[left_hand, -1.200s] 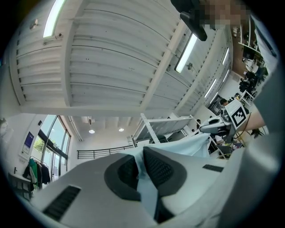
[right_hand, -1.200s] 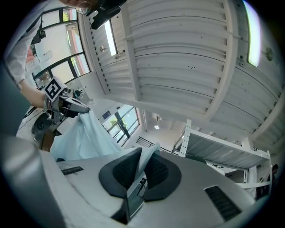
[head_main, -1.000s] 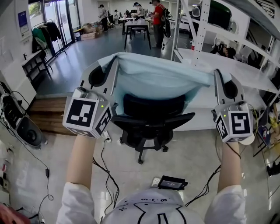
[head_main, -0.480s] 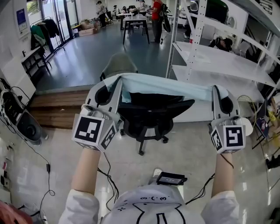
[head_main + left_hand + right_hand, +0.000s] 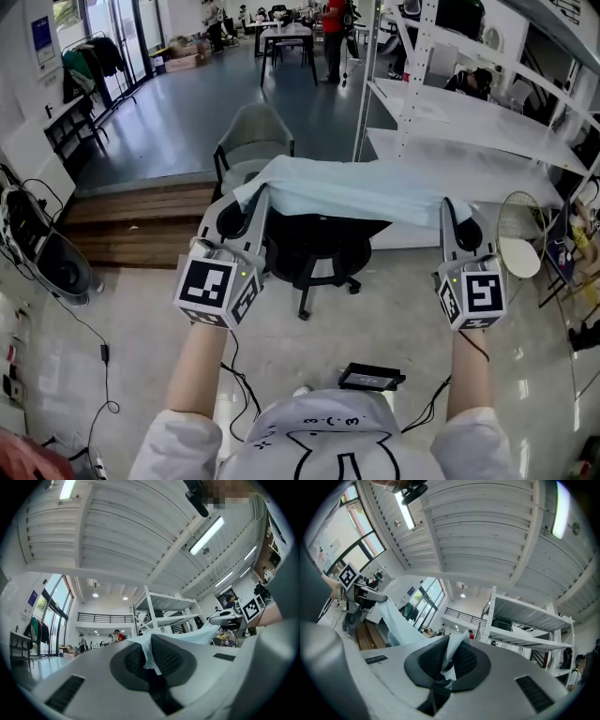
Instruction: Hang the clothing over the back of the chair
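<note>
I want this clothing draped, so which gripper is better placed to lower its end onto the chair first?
Probably left. Both are shut on the clothing, but the left gripper sits right beside the chair, while the right gripper holds its end farther out.

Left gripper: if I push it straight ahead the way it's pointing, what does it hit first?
The left gripper is shut on the light blue cloth, so that comes first. Past it, the grey-green shell chair lies ahead, though probably lower than the gripper's line; depth is unclear.
</note>
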